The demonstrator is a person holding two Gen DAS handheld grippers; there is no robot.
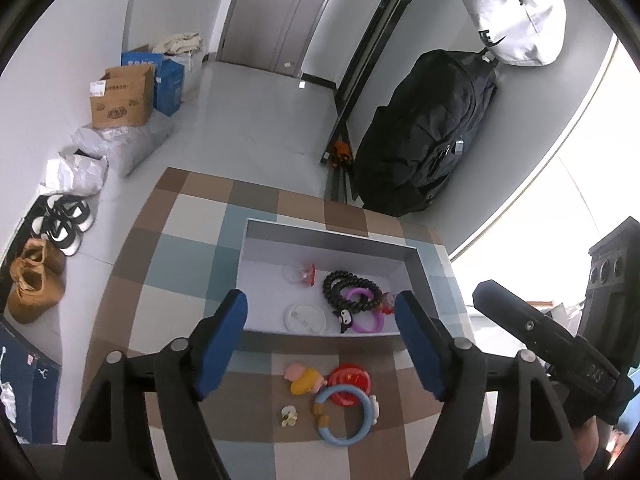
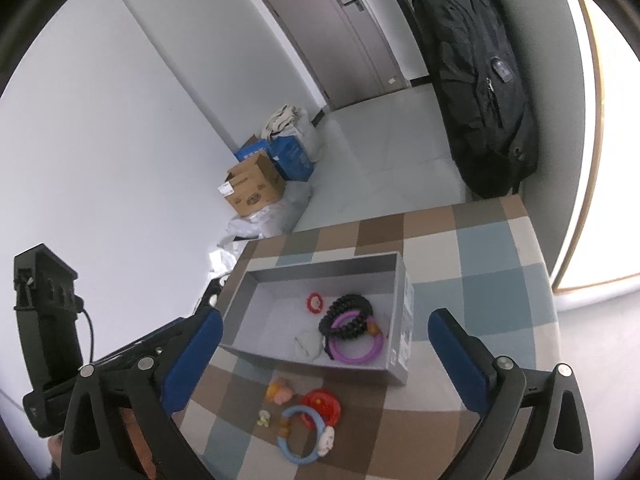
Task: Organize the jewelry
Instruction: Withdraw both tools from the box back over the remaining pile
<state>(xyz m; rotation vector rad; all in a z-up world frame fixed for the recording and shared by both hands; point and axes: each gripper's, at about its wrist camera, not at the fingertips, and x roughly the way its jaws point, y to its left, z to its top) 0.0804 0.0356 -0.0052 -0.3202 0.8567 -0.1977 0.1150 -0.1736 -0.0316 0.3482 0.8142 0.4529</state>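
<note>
Grey box [image 1: 416, 276], open-topped, sits mid-frame on the checkered tabletop [image 1: 188, 232]; inside it, one black bead bracelet [image 1: 344, 284] lying over one purple ring bangle [image 1: 370, 318], one white round piece [image 1: 306, 318], one small red-rimmed charm [image 2: 315, 303]. Four pieces boxed. Below the box's near wall, lower centre of both views, four pieces remain loose on the cloth: one blue bangle [image 1: 344, 416] resting partly on one red disc [image 1: 352, 380], one pink-and-yellow figure [image 1: 306, 378], one small pale charm [image 1: 289, 416]. Left gripper [image 1: 322, 340] hangs above this group, jaws spread wide, holding nothing. Right gripper [image 2: 326, 356] likewise spread and empty, seen lower frame over the box's near edge. Judged step: pick a loose piece and move it to the box. Best start is probably the blue bangle, since it overlies the disc; pinch across its band at the free side, lift straight up so the disc is not dragged, then lower it into the bare left half of the box.
</note>
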